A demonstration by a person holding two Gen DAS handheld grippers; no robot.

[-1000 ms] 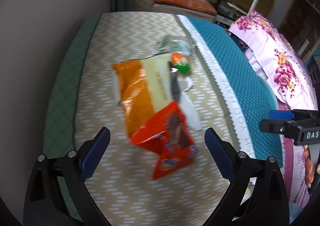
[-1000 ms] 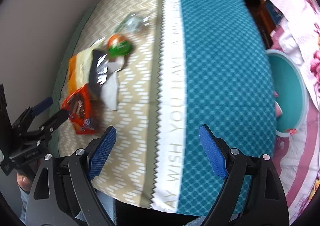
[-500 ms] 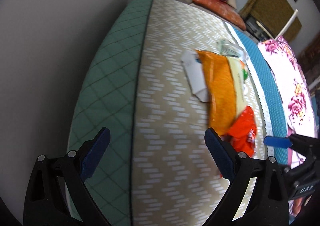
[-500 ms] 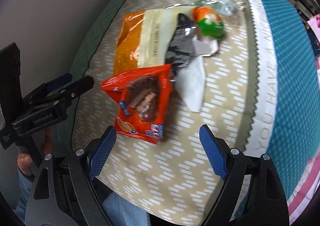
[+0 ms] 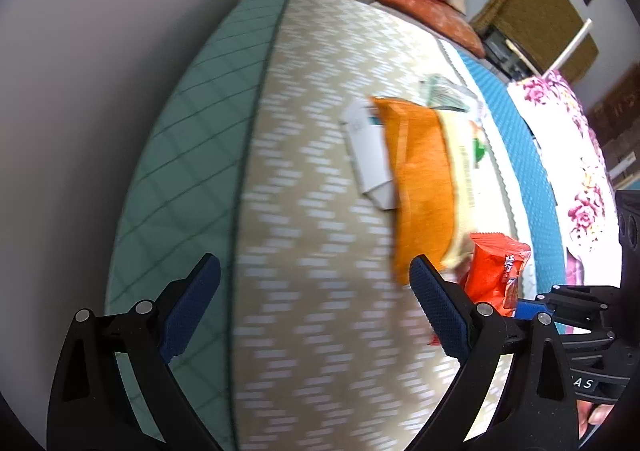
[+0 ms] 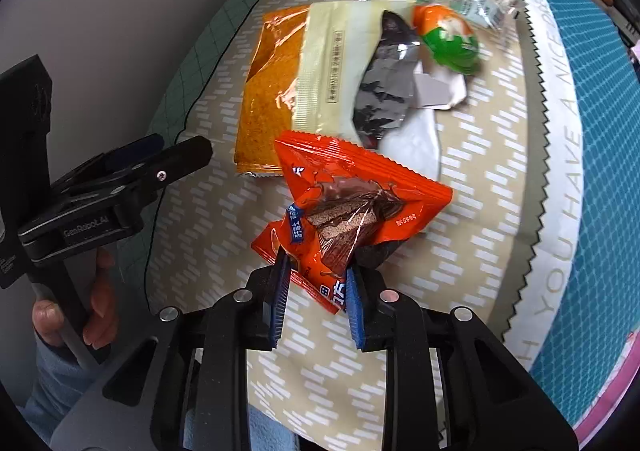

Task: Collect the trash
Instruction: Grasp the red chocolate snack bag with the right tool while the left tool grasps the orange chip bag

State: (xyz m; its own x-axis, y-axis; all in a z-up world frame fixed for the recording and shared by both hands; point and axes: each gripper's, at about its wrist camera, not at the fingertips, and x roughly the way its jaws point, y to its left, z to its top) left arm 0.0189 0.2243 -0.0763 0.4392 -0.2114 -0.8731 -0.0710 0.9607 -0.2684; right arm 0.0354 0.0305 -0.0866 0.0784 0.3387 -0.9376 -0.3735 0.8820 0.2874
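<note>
Bed (image 6: 208, 247) covered by beige patterned spread, teal strip at right. Trash pile lain mid-bed: orange-cream bag (image 6: 296, 87), silver wrapper (image 6: 384, 95), green-orange wrapper (image 6: 452, 39). Red snack wrapper (image 6: 352, 211) at pile's near edge, pinched by right gripper (image 6: 316, 303), jaws just closed on it. Left gripper (image 5: 316, 311) held over bed, jaws wide, nothing between.

The right black two-finger gripper with blue ribbed pads (image 6: 315, 297) is pointing steeply downward, its jaws having just been closing, and the pads are now pinching the near end of a crinkled red-orange snack wrapper (image 6: 352, 203). The left black gripper with blue pads (image 5: 316, 311) is hanging beside it with jaws spread wide and nothing between them. A bare hand (image 6: 76, 307) is gripping its handle.
</note>
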